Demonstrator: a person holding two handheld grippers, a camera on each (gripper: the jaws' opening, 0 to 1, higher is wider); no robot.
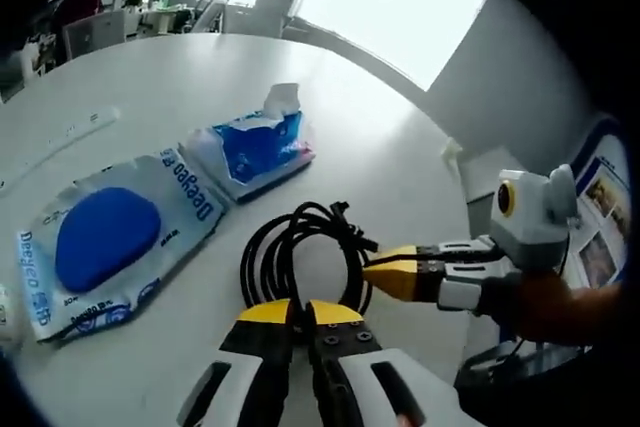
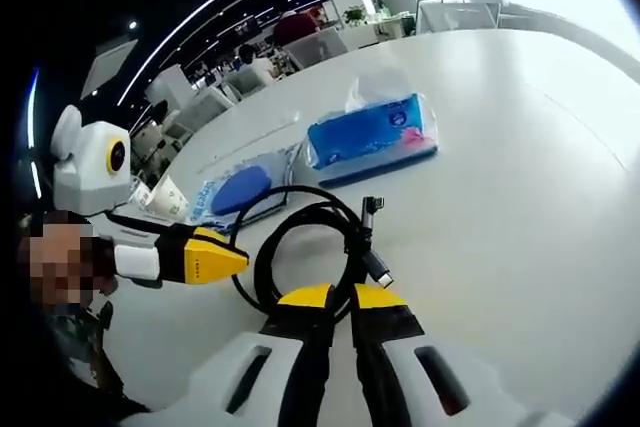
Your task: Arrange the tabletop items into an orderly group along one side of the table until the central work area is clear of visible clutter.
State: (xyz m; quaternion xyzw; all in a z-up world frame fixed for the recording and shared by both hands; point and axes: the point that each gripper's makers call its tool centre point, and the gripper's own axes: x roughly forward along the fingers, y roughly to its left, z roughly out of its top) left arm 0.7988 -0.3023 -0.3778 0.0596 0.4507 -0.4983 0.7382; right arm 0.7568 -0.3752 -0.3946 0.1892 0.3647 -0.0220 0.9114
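Note:
A coiled black cable (image 1: 300, 247) lies on the white round table (image 1: 390, 137). My left gripper (image 1: 300, 309) is shut on the coil's near edge. My right gripper (image 1: 368, 269) comes in from the right with its yellow jaws shut on the coil's other side. In the right gripper view, my right gripper (image 2: 343, 297) pinches the black cable (image 2: 300, 237) near its plug ends, and my left gripper (image 2: 240, 259) nips the loop from the left. A blue tissue pack (image 1: 255, 147) (image 2: 372, 137) and a flat wet-wipes pack (image 1: 110, 237) (image 2: 240, 190) with a blue oval lid lie beyond the coil.
The table's edge (image 1: 450, 207) curves close on the right of the left gripper view. A thin pale strip (image 1: 70, 137) lies on the far table surface. A small white item (image 2: 165, 197) sits by the wipes. Desks, chairs and people stand far behind.

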